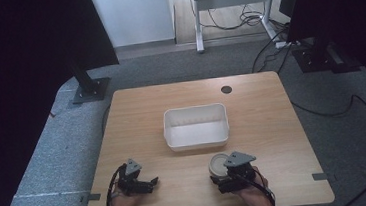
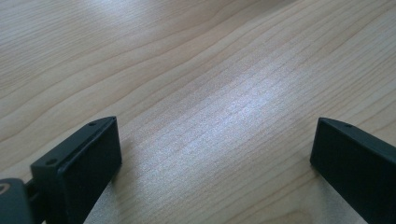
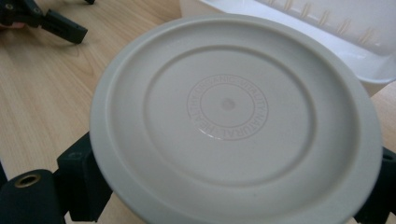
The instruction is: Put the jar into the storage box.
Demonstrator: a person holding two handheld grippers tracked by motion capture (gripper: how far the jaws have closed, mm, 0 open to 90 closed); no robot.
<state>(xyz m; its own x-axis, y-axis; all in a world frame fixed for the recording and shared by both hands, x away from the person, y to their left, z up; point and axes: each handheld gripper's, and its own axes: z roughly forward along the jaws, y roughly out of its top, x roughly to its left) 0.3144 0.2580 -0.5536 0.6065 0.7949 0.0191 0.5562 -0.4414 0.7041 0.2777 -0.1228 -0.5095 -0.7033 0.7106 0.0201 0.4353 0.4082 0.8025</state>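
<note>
With the right gripper [image 1: 226,175] clamped on the round grey lid [image 3: 233,116] at the near bench [image 1: 271,105] edge, just short of the white bin [image 1: 195,127], and the left gripper [image 1: 145,182] wide open and empty, the smooth lid might slip from so narrow a grasp.

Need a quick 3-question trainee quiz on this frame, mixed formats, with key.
1. True or false: the left gripper holds something.
2. What sits between the jaws of the right gripper? A) a cup B) a round lid C) a cable
3. Fill in: beyond the lid, mid-table, stands a white ____.

Key:
1. False. Its jaws stand wide apart over bare table.
2. B. The jaws flank the lid's rim on both sides.
3. Bin, seen open-topped and holding nothing in the high view.
</note>
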